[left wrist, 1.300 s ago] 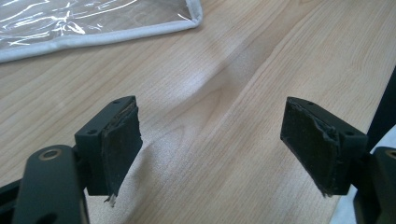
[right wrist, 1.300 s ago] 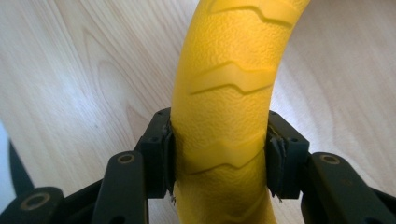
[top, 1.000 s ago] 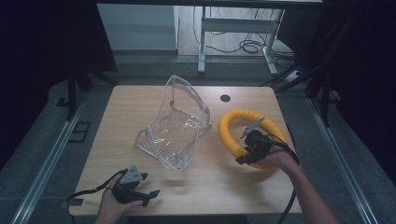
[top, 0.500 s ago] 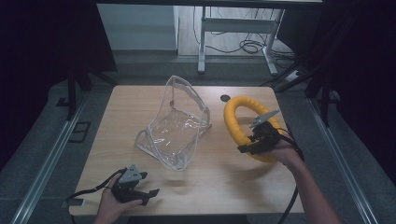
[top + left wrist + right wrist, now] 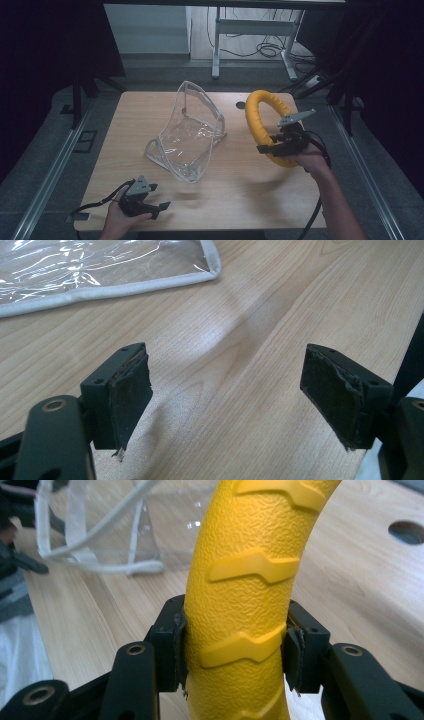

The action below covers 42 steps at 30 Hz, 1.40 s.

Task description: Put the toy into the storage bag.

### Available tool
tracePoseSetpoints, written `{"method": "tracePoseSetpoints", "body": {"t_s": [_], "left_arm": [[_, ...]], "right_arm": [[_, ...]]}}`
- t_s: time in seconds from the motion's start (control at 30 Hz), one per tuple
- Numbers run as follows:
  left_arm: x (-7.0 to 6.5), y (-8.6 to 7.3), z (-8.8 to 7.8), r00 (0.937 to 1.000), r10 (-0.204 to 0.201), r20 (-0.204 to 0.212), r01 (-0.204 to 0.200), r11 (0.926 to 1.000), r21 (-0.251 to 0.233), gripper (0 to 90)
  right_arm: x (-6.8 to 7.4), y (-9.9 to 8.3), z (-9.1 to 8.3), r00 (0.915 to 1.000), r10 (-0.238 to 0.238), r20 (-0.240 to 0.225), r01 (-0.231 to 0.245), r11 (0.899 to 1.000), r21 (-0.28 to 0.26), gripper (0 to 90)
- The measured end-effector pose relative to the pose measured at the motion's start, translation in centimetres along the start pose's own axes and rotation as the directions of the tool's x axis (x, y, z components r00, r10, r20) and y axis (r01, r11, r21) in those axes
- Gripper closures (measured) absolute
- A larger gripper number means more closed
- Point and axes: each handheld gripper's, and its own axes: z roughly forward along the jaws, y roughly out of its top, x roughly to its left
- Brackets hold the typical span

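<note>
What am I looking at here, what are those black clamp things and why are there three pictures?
A person sits at a wooden table and holds a hand-operated tool with two black jaws in each hand. One picture looks down from above; the other two come from small cameras riding on each tool. The right gripper is clamped on a yellow ring and holds it tilted up off the table. The left gripper rests near the table's front edge, its jaws open on nothing. A clear plastic pouch with white edging stands in the middle.
</note>
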Motion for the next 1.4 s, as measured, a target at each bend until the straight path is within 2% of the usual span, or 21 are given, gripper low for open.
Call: {"method": "tracePoseSetpoints", "body": {"t_s": [0.23, 0.4, 0.53, 0.63, 0.67, 0.9, 0.97, 1.1, 1.13, 1.17, 1.2, 1.27, 1.3, 1.4], "left_arm": [[0.0, 0.0, 0.1, 1.0, 0.002, 0.001, -0.002, 1.0, 0.003, 20.1], [0.0, 0.0, 0.0, 1.0, 0.002, -0.001, -0.002, 1.0, 0.002, 20.1], [0.0, 0.0, 0.1, 1.0, 0.002, 0.0, -0.002, 1.0, 0.0, 20.1], [0.0, 0.0, 0.0, 1.0, 0.001, 0.0, -0.001, 1.0, -0.001, 20.1], [0.0, 0.0, 0.0, 1.0, 0.001, 0.0, -0.001, 1.0, -0.002, 20.1], [0.0, 0.0, 0.1, 1.0, 0.002, 0.0, -0.002, 1.0, 0.002, 20.1], [0.0, 0.0, 0.1, 1.0, 0.001, 0.0, -0.001, 1.0, 0.0, 20.1], [0.0, 0.0, 0.1, 1.0, 0.002, 0.001, -0.002, 1.0, 0.002, 20.1], [0.0, 0.0, 0.2, 1.0, 0.002, 0.002, -0.002, 1.0, 0.003, 20.1], [0.0, 0.0, 0.2, 1.0, 0.003, 0.003, -0.003, 1.0, 0.005, 20.1], [0.0, -0.1, 0.3, 1.0, 0.004, 0.004, -0.004, 1.0, 0.008, 20.1], [-0.1, -0.1, 0.3, 1.0, 0.004, 0.005, -0.004, 1.0, 0.008, 20.1], [0.0, 0.0, 0.2, 1.0, 0.003, 0.003, -0.003, 1.0, 0.006, 20.1], [0.0, -0.1, 0.2, 1.0, 0.003, 0.002, -0.003, 1.0, 0.005, 20.1]], "right_arm": [[0.1, 0.6, -0.7, 0.9992, 0.019, -0.034, -0.022, 0.994, -0.104, 51.9], [0.5, 1.2, -0.8, 0.9994, 0.01, -0.034, -0.014, 0.989, -0.145, 51.9], [0.8, 1.6, -0.8, 0.9983, 0.011, -0.058, -0.022, 0.982, -0.185, 51.8], [1.0, 1.8, -0.8, 0.9965, 0.019, -0.081, -0.037, 0.974, -0.224, 51.8], [1.1, 1.9, -0.7, 0.9952, 0.027, -0.094, -0.05, 0.966, -0.252, 51.8], [1.2, 2.0, -0.2, 0.9906, 0.044, -0.13, -0.085, 0.94, -0.331, 51.8], [1.3, 2.1, -0.2, 0.9887, 0.048, -0.142, -0.095, 0.932, -0.349, 51.8], [1.5, 2.2, -0.1, 0.9876, 0.044, -0.151, -0.097, 0.925, -0.367, 51.7], [1.6, 2.2, -0.1, 0.9864, 0.043, -0.158, -0.102, 0.918, -0.383, 51.7], [1.6, 2.2, -0.1, 0.9864, 0.043, -0.158, -0.102, 0.918, -0.383, 51.7], [1.8, 2.3, -0.1, 0.985, 0.047, -0.166, -0.111, 0.91, -0.4, 51.7], [1.8, 2.3, 0.0, 0.9846, 0.047, -0.169, -0.112, 0.907, -0.405, 51.7], [1.9, 2.4, 0.2, 0.9835, 0.048, -0.174, -0.119, 0.9, -0.42, 51.7], [2.0, 2.4, 0.4, 0.982, 0.055, -0.181, -0.128, 0.895, -0.427, 51.7]]}}
